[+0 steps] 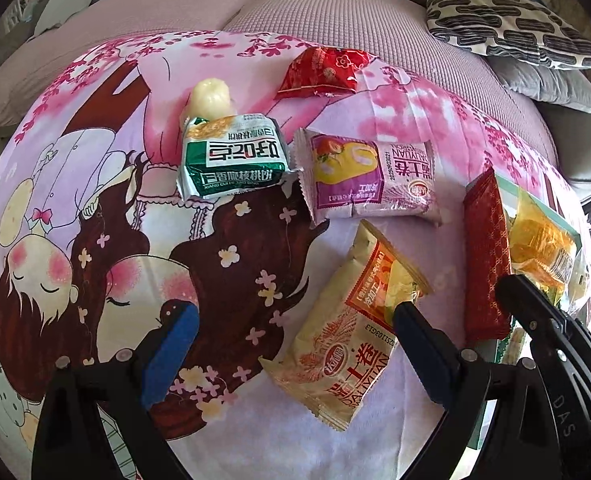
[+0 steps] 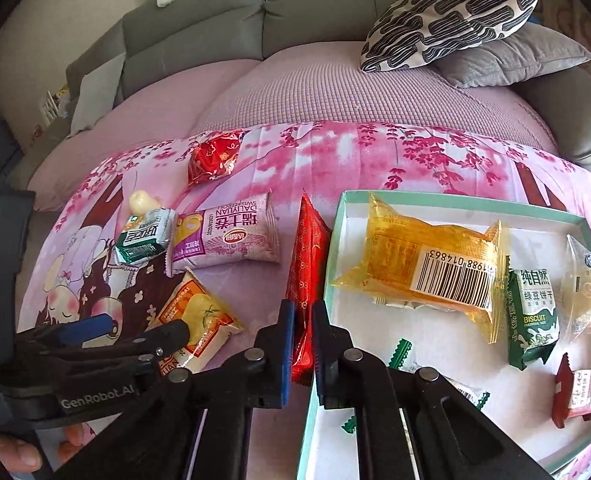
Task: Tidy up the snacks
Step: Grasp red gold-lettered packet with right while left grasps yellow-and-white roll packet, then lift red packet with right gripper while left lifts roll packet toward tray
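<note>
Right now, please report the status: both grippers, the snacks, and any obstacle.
Left gripper open over yellow pack. Right gripper shut on red packet, beside box. Nothing in the way.

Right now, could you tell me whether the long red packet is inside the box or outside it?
Outside. The long red packet stands on edge against the box wall's outer side, pinched by the right gripper.

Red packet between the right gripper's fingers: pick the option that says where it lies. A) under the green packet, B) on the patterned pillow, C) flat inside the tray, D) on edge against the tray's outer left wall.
D: the red packet stands on edge against the outside of the tray, with the right gripper nearly shut around its near end.
</note>
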Demonstrator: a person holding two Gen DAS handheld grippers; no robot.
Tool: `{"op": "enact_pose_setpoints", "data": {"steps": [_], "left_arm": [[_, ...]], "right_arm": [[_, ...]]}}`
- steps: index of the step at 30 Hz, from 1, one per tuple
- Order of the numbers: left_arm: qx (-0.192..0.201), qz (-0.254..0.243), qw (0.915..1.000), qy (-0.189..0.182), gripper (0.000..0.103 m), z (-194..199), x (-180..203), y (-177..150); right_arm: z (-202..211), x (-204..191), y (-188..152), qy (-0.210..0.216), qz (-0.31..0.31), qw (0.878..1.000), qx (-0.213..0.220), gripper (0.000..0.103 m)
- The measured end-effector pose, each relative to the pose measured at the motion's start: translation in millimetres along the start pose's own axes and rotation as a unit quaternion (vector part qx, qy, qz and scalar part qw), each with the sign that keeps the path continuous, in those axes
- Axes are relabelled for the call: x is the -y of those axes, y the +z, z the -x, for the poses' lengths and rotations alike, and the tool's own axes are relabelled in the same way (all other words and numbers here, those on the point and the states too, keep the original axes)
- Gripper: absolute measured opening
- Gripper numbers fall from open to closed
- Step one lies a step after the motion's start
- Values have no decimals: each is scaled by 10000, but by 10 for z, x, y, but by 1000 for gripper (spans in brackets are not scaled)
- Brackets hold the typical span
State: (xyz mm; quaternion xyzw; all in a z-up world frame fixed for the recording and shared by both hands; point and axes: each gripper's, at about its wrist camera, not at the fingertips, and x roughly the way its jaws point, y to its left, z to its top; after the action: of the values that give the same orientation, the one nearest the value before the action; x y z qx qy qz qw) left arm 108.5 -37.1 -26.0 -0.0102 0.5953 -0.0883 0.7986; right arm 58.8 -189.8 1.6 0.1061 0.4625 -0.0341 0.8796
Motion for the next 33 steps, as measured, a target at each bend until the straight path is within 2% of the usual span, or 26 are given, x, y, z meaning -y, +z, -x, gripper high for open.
{"op": "enact_pose_setpoints", "data": {"steps": [5, 9, 19, 23, 27, 30, 33], "left_arm": [[-46, -220, 9997, 106, 98, -88, 119, -36], [154, -299, 9986, 412, 94, -65, 127, -13], [357, 189, 9944, 981, 88, -15, -141, 29], [170, 169, 9953, 937, 79, -94, -169, 10], [23, 110, 9981, 601, 57, -141, -132, -16], [28, 92, 9981, 614, 55, -128, -125, -24], [55, 144, 9982, 581, 48, -118, -166, -7]], "right_arm": [[-2, 2, -1, 24, 23, 10000, -1, 9], [-3, -5, 0, 18, 25, 10000, -6, 9], [-93, -106, 27, 41, 196, 9997, -114, 9], [-207, -225, 29, 20, 381, 9990, -241, 9], [-285, -283, 20, 3, 492, 9983, -326, 9], [-309, -277, 37, 28, 453, 9985, -315, 11], [-339, -275, 72, -49, 439, 9986, -278, 21]]}}
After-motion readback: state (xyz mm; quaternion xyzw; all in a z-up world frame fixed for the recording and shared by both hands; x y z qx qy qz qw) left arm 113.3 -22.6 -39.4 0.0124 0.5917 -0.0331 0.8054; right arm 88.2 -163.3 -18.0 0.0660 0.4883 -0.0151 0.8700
